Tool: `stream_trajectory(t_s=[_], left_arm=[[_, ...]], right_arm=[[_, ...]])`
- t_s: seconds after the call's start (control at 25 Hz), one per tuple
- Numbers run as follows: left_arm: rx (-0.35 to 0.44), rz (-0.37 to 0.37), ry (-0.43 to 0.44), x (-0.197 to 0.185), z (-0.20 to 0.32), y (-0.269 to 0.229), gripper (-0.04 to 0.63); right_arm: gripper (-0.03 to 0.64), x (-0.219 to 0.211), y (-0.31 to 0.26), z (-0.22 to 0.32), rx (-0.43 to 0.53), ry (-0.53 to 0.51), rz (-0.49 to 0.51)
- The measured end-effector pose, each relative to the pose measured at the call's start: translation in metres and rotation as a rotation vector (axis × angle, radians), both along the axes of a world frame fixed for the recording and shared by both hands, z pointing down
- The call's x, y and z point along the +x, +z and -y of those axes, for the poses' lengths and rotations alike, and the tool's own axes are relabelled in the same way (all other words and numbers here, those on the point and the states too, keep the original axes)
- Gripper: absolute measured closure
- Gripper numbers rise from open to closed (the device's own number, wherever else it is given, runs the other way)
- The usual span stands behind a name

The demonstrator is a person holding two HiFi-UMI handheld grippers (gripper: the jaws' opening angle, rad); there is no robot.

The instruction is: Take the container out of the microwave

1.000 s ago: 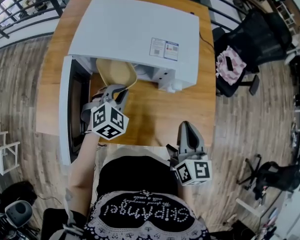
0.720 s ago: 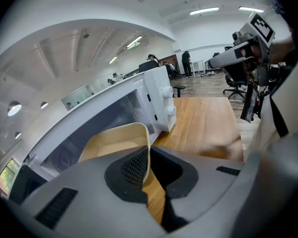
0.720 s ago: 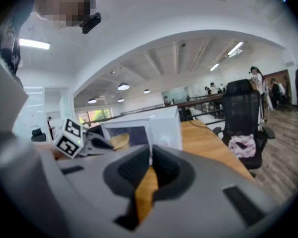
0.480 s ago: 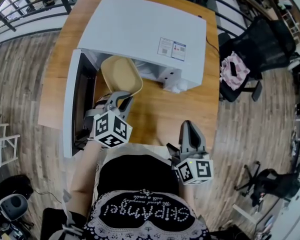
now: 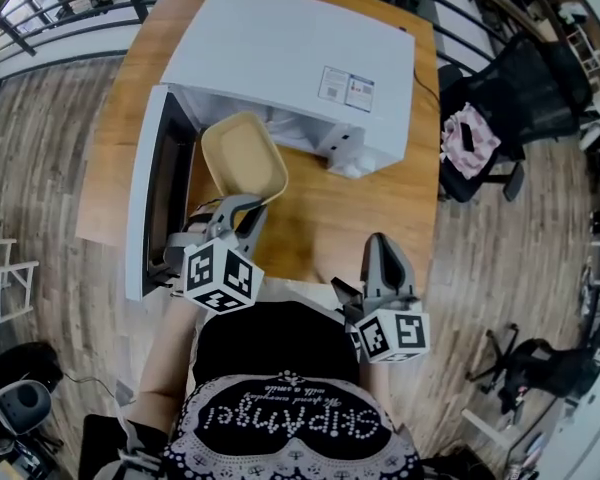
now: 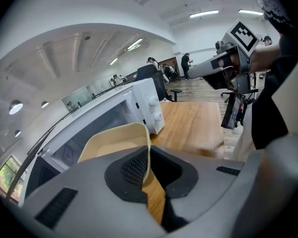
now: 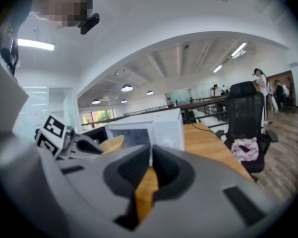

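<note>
The beige container (image 5: pixel 245 156) hangs just in front of the white microwave (image 5: pixel 280 58), tilted, most of it outside the cavity. My left gripper (image 5: pixel 242 206) is shut on its near rim. In the left gripper view the thin rim of the container (image 6: pixel 116 140) runs down between the dark pads (image 6: pixel 131 166) of my left gripper (image 6: pixel 148 170). My right gripper (image 5: pixel 380 248) is shut with nothing in it, over the front edge of the wooden table (image 5: pixel 320 218). The right gripper view shows my right gripper (image 7: pixel 150 170), the container (image 7: pixel 111 144) and the microwave (image 7: pixel 154 130).
The microwave door (image 5: pixel 145 208) stands open to the left, beside my left arm. A black office chair (image 5: pixel 510 88) with a pink cloth (image 5: pixel 465 128) stands right of the table. Wooden floor and black railings surround the table.
My left gripper has drawn the container back toward me and slightly up, so more of it shows outside the microwave. The right gripper has stayed where it was.
</note>
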State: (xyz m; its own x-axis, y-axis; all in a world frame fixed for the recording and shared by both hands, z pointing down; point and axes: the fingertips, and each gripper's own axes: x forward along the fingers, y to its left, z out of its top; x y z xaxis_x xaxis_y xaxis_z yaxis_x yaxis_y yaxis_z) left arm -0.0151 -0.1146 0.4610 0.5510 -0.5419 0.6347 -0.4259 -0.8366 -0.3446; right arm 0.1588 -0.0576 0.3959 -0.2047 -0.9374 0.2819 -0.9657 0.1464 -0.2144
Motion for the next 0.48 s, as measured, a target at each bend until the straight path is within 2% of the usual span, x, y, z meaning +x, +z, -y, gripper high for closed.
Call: stream_trajectory(t_s=[0.48], left_arm=[[0.005,-0.028,0.014,-0.009,-0.048,-0.029,0.555]], right_arm=[[0.577,0.004,-0.013,-0.006,0.03,0.001,-0.006]])
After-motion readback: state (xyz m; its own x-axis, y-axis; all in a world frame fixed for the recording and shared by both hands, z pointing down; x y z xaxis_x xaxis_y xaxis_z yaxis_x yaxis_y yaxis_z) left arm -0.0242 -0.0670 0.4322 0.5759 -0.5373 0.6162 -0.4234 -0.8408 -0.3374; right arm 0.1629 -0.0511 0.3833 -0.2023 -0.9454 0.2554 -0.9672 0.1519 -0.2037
